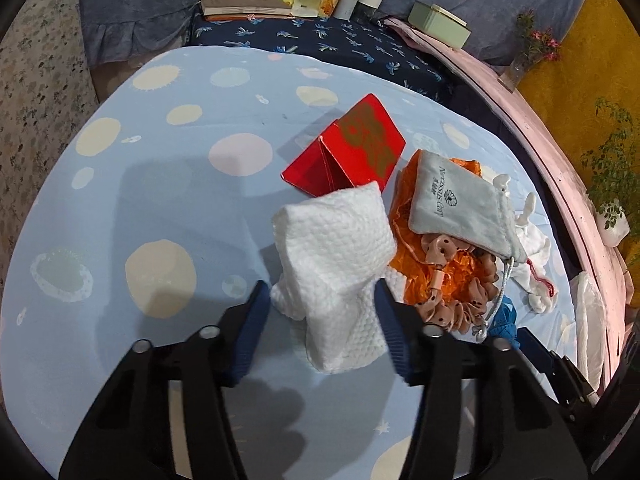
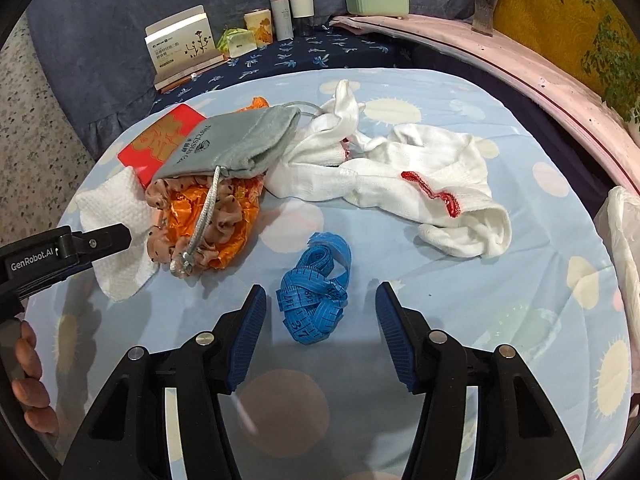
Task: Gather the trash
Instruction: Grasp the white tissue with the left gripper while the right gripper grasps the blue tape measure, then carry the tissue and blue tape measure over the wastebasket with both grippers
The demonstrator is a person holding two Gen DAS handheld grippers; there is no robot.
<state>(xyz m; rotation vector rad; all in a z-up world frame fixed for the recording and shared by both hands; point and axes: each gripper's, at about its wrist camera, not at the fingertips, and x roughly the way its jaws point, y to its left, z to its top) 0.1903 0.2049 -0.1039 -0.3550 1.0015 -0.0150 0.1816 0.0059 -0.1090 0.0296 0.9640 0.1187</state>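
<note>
A crumpled white paper towel (image 1: 336, 264) lies on the blue dotted tablecloth (image 1: 160, 184); it also shows in the right wrist view (image 2: 120, 216). My left gripper (image 1: 320, 296) is open, its blue pads on either side of the towel's near end. Beside the towel lie a red paper box (image 1: 348, 148), an orange wrapper (image 1: 424, 264), a grey drawstring pouch (image 1: 452, 208) and a pink dotted scrunchie (image 1: 460, 304). My right gripper (image 2: 320, 304) is open and empty, just in front of a blue measuring tape (image 2: 316, 292). White gloves (image 2: 400, 176) lie beyond it.
Boxes, jars and a green tin (image 2: 376, 0) stand at the back on a dark blue cloth (image 2: 320, 52). A pink rounded ledge (image 2: 520, 64) with a vase and plants runs along the right. A white plastic bag (image 2: 620, 232) hangs at the right edge.
</note>
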